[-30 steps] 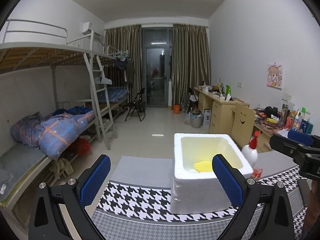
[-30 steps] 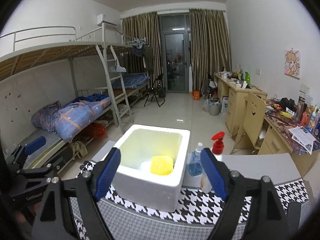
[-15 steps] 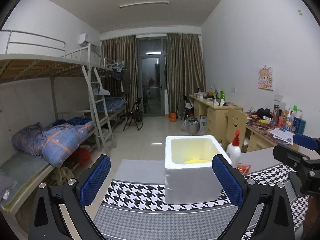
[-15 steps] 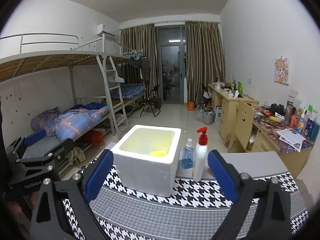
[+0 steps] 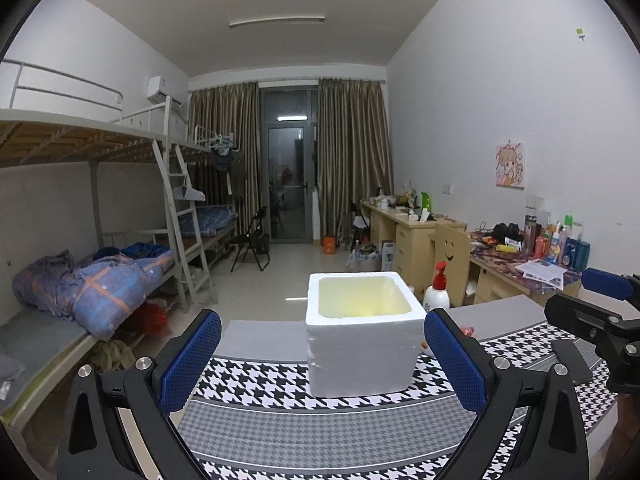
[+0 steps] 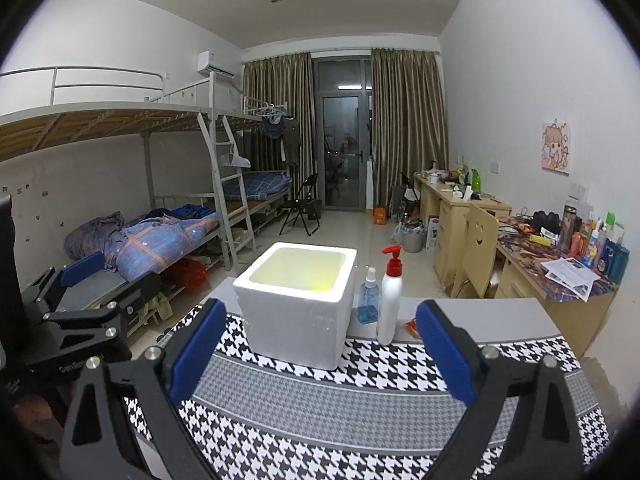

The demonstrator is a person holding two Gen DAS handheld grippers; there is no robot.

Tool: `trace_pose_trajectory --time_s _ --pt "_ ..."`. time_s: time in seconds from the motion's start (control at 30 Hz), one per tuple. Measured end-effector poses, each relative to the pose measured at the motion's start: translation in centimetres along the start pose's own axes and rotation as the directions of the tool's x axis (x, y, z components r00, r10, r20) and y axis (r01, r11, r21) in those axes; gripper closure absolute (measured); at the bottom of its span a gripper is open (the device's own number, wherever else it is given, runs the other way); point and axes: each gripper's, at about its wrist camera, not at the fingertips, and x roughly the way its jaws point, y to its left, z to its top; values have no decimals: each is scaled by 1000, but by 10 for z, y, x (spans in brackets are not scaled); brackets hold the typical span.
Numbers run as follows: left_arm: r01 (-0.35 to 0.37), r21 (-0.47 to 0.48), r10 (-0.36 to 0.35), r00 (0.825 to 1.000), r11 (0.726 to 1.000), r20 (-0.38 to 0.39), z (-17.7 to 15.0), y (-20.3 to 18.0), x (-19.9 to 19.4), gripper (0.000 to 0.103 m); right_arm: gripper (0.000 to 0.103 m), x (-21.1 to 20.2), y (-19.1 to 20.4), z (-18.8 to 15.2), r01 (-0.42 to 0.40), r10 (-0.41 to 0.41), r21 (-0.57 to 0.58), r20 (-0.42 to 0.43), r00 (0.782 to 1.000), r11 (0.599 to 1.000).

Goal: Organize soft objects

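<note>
- Both tongs spread wide and empty: left gripper (image 5: 322, 356) with blue pads parted and nothing between them; right gripper (image 6: 320, 350) likewise gaping, jaws having just opened further, nothing pinched.
- Framed between each pair of pads but well short of them: white foam box (image 5: 362, 356), upright on the houndstooth mat (image 6: 320, 404), at about 12 o'clock from either gripper.
- Inside the box, only a sliver of yellow soft object (image 6: 320, 289) showing low against the far-right inner wall in the right wrist view; shape hard to make out, mostly hidden by the rim.
- At 1 o'clock of the box in the right view: white pump bottle (image 6: 390, 300) with red top, and a small blue spray bottle (image 6: 368, 298) just beside the box wall.
- Small orange-red item (image 6: 412, 326) on the table near the pump bottle's base, partly hidden by the right pad; cannot tell what it is.
- Likely stage: drop already made, grippers clear of the box.
- Risks from here:
  - reaching for the orange-red item with jaws this wide could clip the tall, narrow pump bottle and tip it onto the spray bottle.
  - light foam box apt to slide or tilt on the mat if a finger catches its rim.
  - two grippers close side by side, so crossing paths could knock them together.
</note>
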Motion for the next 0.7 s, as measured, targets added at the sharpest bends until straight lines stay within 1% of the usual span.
trace_pose_trajectory --time_s 0.17,0.3,0.4,0.47,0.53,0.7 --pt "2 6 -3 1000 1000 19 -8 -2 -9 1 5 -7 2 -19 21 -20 -22 30 999 1000" --pt "25 3 -25 1000 1000 -1 -17 -6 -9 1 5 -12 3 -32 46 -45 -27 58 997 999" --pt "38 4 -38 999 999 4 -25 -11 -10 1 5 -16 4 -41 67 -64 -32 85 994 997" --pt "46 7 -46 999 999 4 -30 -14 -11 1 2 -15 4 -48 92 -89 -36 91 992 995" --pt "58 5 -58 998 998 -7 -36 -16 -11 1 2 -15 5 -52 108 -103 -41 94 990 993" --pt "62 -7 -63 998 998 -22 -50 -17 -10 1 2 -15 1 -63 112 -108 -36 99 989 993"
